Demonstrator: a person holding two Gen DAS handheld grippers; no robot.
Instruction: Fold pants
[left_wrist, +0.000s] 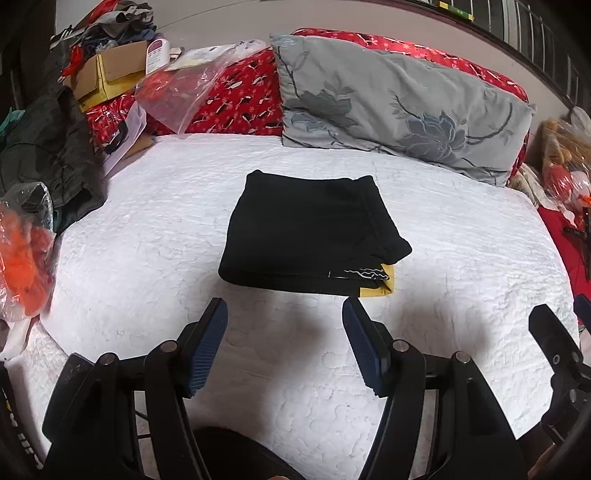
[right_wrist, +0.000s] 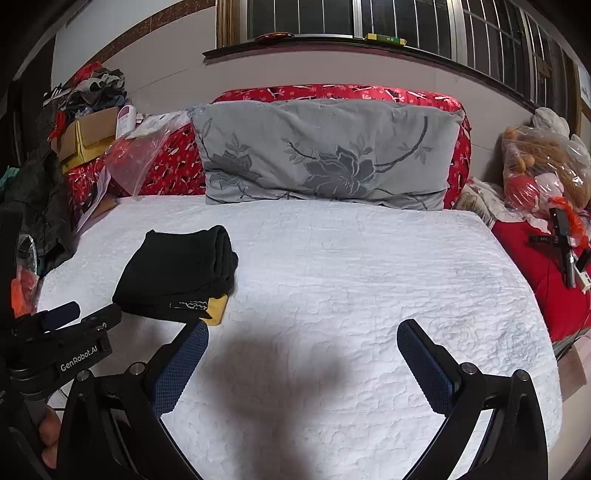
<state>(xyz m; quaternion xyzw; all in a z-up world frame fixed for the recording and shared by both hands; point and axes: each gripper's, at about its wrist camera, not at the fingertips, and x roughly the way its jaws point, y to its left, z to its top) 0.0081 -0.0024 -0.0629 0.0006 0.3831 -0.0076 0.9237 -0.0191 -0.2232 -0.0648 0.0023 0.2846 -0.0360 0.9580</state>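
The black pants (left_wrist: 314, 232) lie folded into a compact rectangle on the white quilted bed (left_wrist: 147, 240), a yellow patch showing at the near right corner. In the right wrist view the same black pants (right_wrist: 177, 273) sit at the left of the white quilted bed (right_wrist: 369, 277). My left gripper (left_wrist: 284, 314) hovers just short of the bundle's near edge, jaws open, nothing between them. My right gripper (right_wrist: 301, 334) is open too, over bare quilt to the right of the pants. The left gripper's body (right_wrist: 66, 332) shows at the left edge of the right wrist view.
A grey floral pillow (left_wrist: 399, 103) leans on a red patterned cushion (left_wrist: 236, 99) at the head of the bed. Cardboard boxes, clothes and plastic bags (left_wrist: 110, 70) crowd the left side. Bagged toys (right_wrist: 543, 170) and a black stand (right_wrist: 565, 243) lie at the right.
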